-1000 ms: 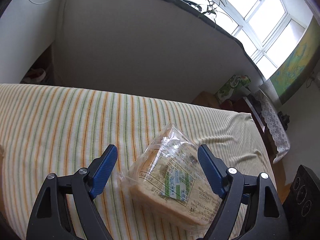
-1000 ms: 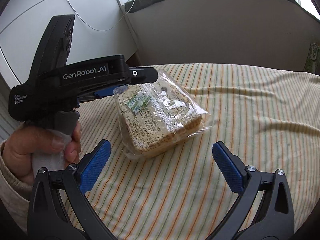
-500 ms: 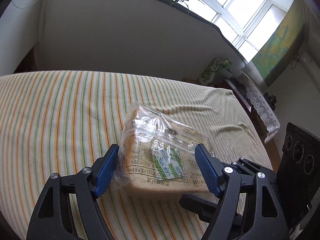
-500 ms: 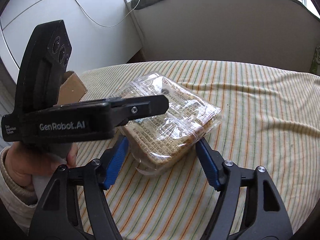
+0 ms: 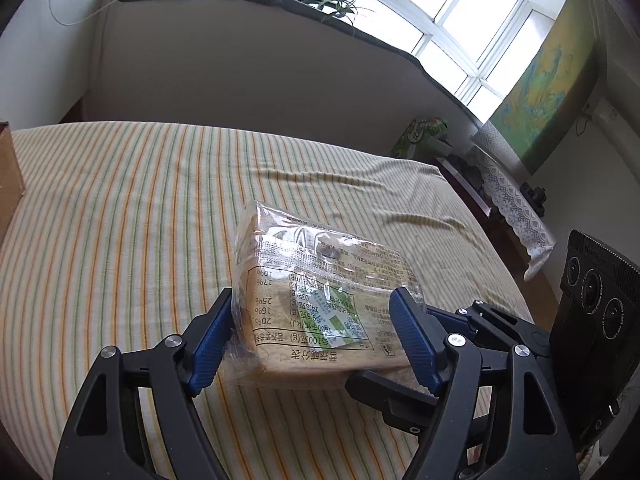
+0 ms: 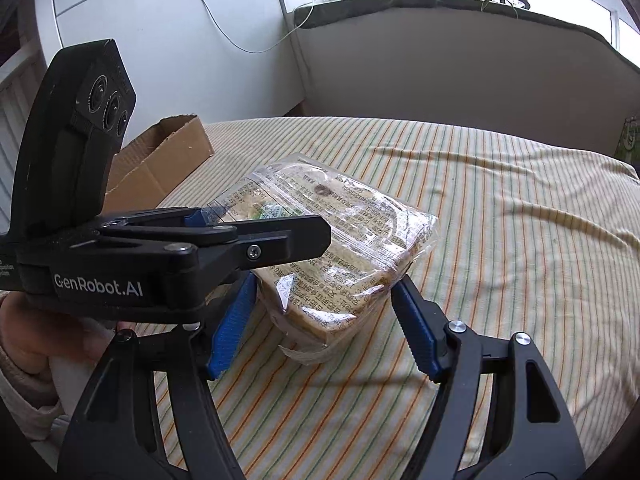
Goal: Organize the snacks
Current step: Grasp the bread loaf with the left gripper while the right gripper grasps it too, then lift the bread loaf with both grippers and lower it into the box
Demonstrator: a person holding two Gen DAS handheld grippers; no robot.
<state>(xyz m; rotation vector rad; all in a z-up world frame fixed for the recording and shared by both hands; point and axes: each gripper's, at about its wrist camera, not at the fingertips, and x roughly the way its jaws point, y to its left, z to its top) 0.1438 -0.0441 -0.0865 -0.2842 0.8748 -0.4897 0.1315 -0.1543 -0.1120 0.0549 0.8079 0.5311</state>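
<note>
Presently both my claws pinch one bag of bread (image 5: pixel 320 304) from two sides: my left claw (image 5: pixel 316 344) across its near end, my right claw (image 6: pixel 326 320) likewise. Bag sits over the striped bench (image 5: pixel 120 220); a cardboard box (image 6: pixel 164 156) stands nearby.

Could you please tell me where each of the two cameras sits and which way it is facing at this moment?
Left wrist: on the left gripper, looking down along its fingers at the bread pack on the striped cloth, toward the windows; the right gripper enters from the right.
Right wrist: on the right gripper, facing the pack, a cardboard box and white wall; the left gripper and a hand show at left.
Shared: the pack, clamped by both grippers, cloth and windowsill plants.
</note>
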